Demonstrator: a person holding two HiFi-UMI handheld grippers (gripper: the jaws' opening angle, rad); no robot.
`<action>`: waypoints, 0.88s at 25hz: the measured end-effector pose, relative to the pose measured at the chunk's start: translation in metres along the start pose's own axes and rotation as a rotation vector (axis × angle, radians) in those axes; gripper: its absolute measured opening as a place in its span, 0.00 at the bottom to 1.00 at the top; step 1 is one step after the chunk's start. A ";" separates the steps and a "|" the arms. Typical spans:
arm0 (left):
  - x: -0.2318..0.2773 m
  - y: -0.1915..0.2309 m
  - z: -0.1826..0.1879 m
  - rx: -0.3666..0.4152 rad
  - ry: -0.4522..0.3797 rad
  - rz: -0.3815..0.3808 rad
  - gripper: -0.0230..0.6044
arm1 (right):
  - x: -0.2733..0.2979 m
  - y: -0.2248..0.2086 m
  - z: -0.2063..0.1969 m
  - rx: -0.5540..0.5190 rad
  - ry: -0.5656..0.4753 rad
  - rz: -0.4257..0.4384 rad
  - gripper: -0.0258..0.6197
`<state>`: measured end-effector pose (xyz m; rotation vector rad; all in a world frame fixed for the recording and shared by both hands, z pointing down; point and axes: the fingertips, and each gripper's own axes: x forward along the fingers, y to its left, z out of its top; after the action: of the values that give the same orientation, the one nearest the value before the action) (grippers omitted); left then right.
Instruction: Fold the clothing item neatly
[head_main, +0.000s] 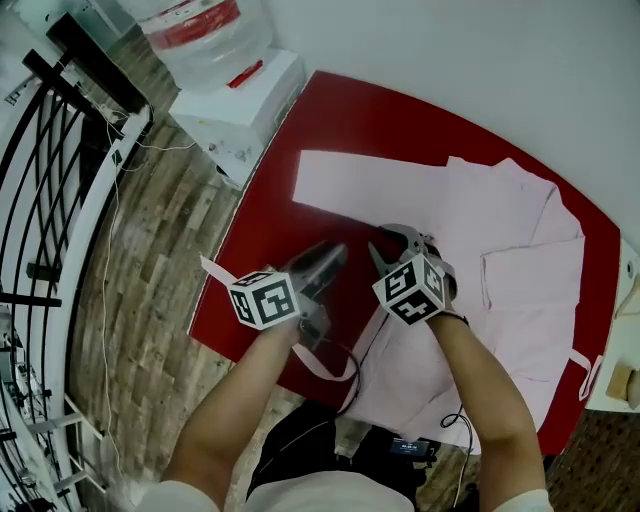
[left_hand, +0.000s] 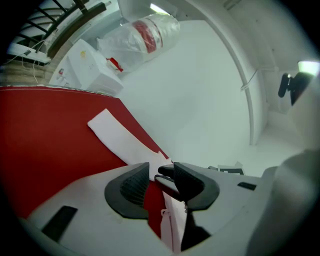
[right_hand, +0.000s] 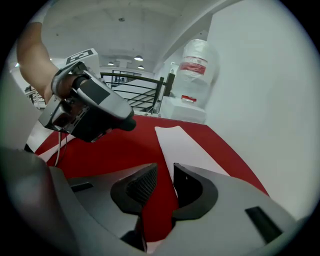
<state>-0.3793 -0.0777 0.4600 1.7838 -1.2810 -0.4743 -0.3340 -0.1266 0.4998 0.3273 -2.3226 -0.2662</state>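
Red table bearing the garment, pale pink, laid over the middle and right of the top, near hem hanging past the near edge. Body mostly flat; a panel at the right apparently turned in over the front, though not confirmable from the head view. Sleeve stretched full length toward the far left, flat on the red, not yet brought in. Judged early in the fold: spreading done, perhaps one side turned; left to do are the long sleeve, the lengthwise fold of the body and the final halving. Left gripper over bare table just beside the garment's left edge, pointing at the sleeve, jaws apart, pads pressing on nothing; only red top and sleeve visible beyond the gap. Right gripper close alongside, over the garment near the sleeve's root, jaws parted by a narrower gap, likewise released and empty. Strip, thin and pink, probably a tie, dangling off the near edge below the left gripper, visible under its pads but not pinched. Risk noted: loose strip liable to trail out of the finished fold.
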 end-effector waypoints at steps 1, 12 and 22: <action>-0.004 0.006 0.005 -0.003 -0.009 0.006 0.25 | 0.009 0.004 0.004 -0.012 0.007 0.007 0.17; -0.015 0.051 0.035 -0.069 -0.056 0.041 0.25 | 0.094 0.019 0.035 -0.127 0.086 0.008 0.18; -0.023 0.065 0.046 -0.108 -0.067 0.034 0.25 | 0.134 0.027 0.064 -0.111 0.040 0.034 0.18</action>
<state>-0.4587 -0.0831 0.4837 1.6666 -1.3051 -0.5778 -0.4749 -0.1373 0.5526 0.2357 -2.2618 -0.3675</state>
